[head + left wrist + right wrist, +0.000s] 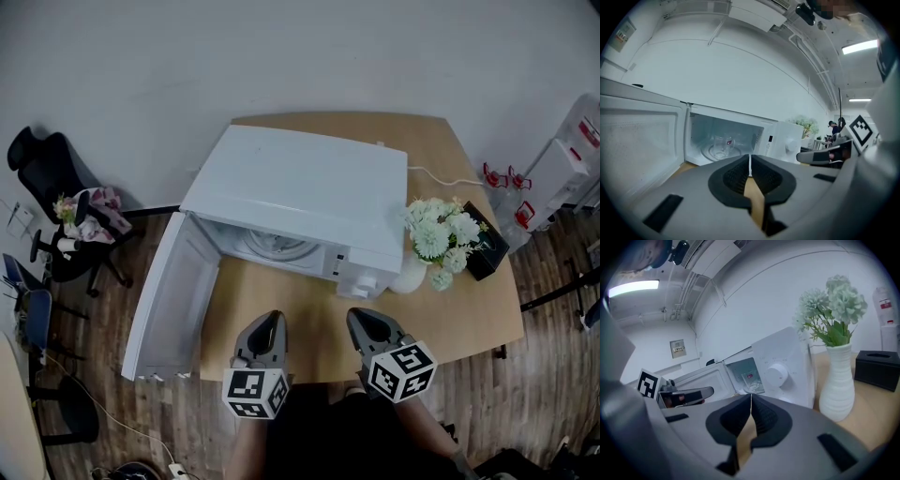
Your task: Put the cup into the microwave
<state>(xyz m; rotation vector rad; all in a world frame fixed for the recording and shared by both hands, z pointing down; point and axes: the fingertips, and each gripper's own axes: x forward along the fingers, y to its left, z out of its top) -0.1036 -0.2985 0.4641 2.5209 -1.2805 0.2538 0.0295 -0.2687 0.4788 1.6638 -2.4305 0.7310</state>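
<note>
cup [721, 146]: inside microwave [309, 202], its door [169, 300] open | left gripper [750, 164]: jaws pressed together, empty, before the microwave | right gripper [751, 404]: jaws pressed together, empty, before the microwave

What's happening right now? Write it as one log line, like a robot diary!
cup: inside microwave, on turntable | door: open | left tongs: shut, empty | right tongs: shut, empty

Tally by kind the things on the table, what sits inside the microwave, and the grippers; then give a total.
Microwave: 1
Cup: 1
Vase of flowers: 1
Black box: 1
Gripper: 2 (left gripper, right gripper)
Total: 6
</note>
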